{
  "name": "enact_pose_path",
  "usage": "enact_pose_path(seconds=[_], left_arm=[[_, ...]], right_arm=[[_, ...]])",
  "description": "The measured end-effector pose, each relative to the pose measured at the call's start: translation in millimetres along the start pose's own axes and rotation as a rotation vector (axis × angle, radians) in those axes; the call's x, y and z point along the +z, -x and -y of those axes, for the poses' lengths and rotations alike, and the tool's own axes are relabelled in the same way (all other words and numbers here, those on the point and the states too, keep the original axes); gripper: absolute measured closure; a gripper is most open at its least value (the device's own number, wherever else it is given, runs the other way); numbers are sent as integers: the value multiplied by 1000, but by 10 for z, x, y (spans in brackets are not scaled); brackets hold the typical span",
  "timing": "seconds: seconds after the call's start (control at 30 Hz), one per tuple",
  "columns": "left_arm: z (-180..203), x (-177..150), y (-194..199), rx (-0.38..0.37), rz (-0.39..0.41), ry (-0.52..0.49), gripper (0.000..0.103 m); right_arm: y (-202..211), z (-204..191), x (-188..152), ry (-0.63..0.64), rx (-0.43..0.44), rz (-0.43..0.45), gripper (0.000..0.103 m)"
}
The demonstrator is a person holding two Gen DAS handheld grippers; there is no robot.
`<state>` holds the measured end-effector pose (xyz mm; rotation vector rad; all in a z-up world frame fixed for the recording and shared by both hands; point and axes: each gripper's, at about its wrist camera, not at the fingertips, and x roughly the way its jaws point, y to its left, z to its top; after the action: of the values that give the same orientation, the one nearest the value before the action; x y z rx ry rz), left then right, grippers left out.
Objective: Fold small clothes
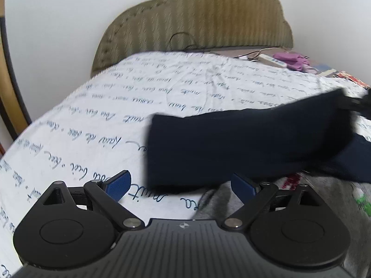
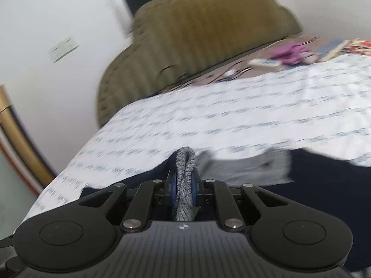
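A dark navy garment (image 1: 243, 143) stretches across the white bedsheet with blue script (image 1: 116, 115), its right end raised toward a dark shape at the frame's right edge. Under it lies a grey garment (image 1: 301, 197) with red and green print. My left gripper (image 1: 180, 186) hangs open just in front of both, with nothing between its blue pads (image 1: 118, 185). In the right wrist view my right gripper (image 2: 184, 183) is shut on a bunched fold of grey knit cloth (image 2: 185, 162), lifted over navy fabric (image 2: 324, 185) and more grey cloth (image 2: 243, 166).
An olive padded headboard (image 1: 197, 23) stands against the white wall behind the bed. Near it lie a white power strip (image 1: 271, 60), cables and a purple item (image 1: 292, 60). A wooden frame (image 1: 7, 81) runs along the left edge. The right wrist view is motion-blurred.
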<state>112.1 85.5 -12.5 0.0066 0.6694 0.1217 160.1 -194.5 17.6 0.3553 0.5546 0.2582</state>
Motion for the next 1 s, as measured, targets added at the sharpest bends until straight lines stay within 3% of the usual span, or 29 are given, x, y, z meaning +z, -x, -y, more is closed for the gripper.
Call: enact_pose_path(seconds=[0.23, 0.4, 1.0], left_arm=[[-95, 41, -124, 11, -45, 42, 8], [-76, 59, -171, 11, -61, 37, 8], [78, 57, -198, 60, -66, -25, 8]], right_arm=[[298, 615, -18, -91, -103, 42, 91], [377, 945, -117, -147, -150, 24, 91], [383, 1153, -348, -165, -237, -21, 90]])
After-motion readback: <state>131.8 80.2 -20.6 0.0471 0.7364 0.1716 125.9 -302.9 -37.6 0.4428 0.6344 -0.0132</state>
